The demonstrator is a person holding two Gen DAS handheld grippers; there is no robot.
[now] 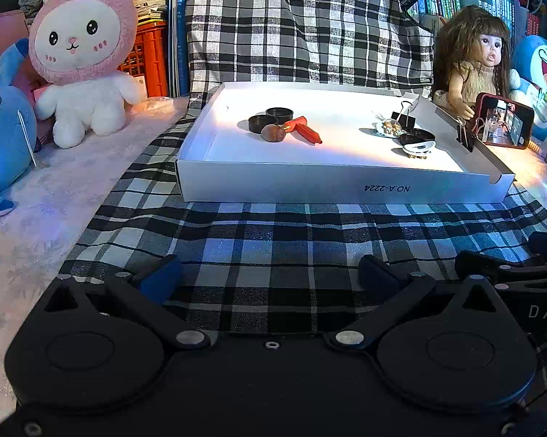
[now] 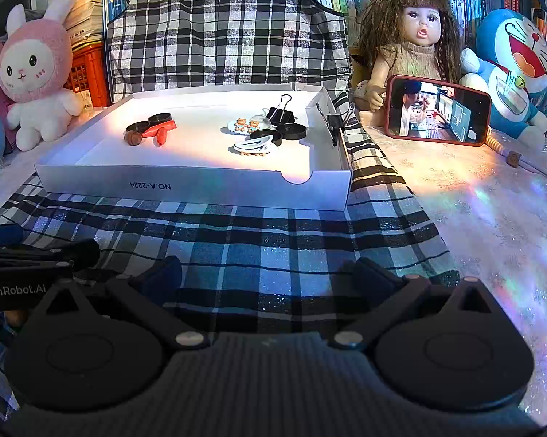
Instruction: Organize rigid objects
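A shallow white box (image 1: 309,185) (image 2: 200,185) lies on the plaid cloth. Its left group holds two black caps (image 1: 278,113) (image 2: 159,118), a brown nut (image 1: 272,133) (image 2: 132,138) and red pieces (image 1: 306,132) (image 2: 160,134). Its right group holds a black binder clip (image 1: 402,118) (image 2: 280,113), a bear charm (image 1: 390,128) (image 2: 246,124), black lids (image 1: 417,136) (image 2: 291,130) and a white hair clip (image 1: 417,148) (image 2: 253,145). My left gripper (image 1: 269,276) and right gripper (image 2: 268,273) are open and empty, low over the cloth in front of the box.
A rabbit plush (image 1: 82,54) (image 2: 32,73) sits at the left. A doll (image 1: 470,54) (image 2: 415,40), a red phone (image 1: 504,120) (image 2: 437,111) and a Doraemon plush (image 2: 514,69) stand at the right. Another binder clip (image 1: 464,134) (image 2: 333,122) grips the box's right wall.
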